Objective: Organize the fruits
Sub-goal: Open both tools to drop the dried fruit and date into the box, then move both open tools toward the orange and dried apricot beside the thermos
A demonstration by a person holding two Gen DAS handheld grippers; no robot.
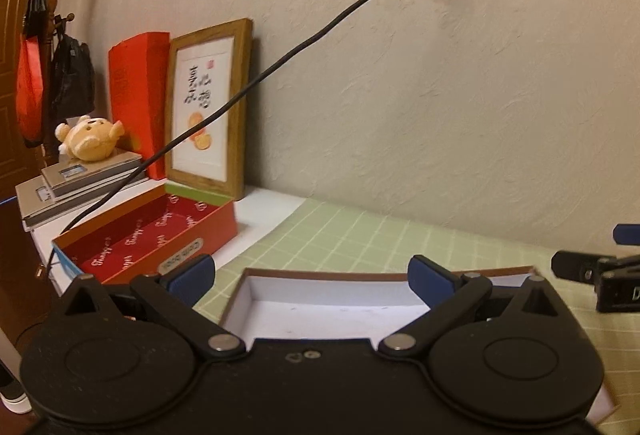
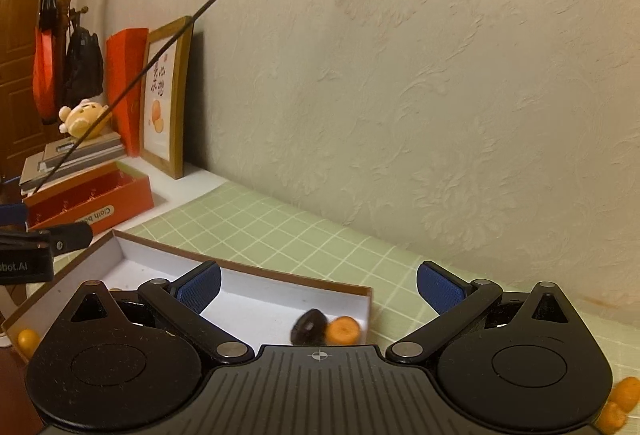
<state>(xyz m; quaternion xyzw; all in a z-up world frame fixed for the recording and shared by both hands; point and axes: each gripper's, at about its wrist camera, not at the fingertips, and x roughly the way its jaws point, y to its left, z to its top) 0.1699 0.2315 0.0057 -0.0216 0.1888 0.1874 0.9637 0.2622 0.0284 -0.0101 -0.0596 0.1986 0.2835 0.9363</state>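
Both grippers, left gripper (image 1: 312,281) and right gripper (image 2: 319,287), fingers wide, empty. Risk: loose oranges (image 2: 620,405) near the worktop (image 2: 280,231) edge could roll off, missing the box (image 2: 248,275).

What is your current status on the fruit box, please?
Left gripper open, empty. Right gripper open, empty. Dark fruit and orange slice in white box. Nothing blocking.

A: Box? 
B: Shallow white tray box (image 2: 256,299) w/ brown outer walls, open top, flat on the green checked cloth, angled in right wrist view.

A: Fruit in it? 
B: Dark round piece (image 2: 309,323) touching an orange slice (image 2: 342,329), both in the right end corner.

A: Outside? 
B: Small orange fruit (image 2: 27,339) just off the left end; two more orange ones (image 2: 619,405) at far right, partly hidden.
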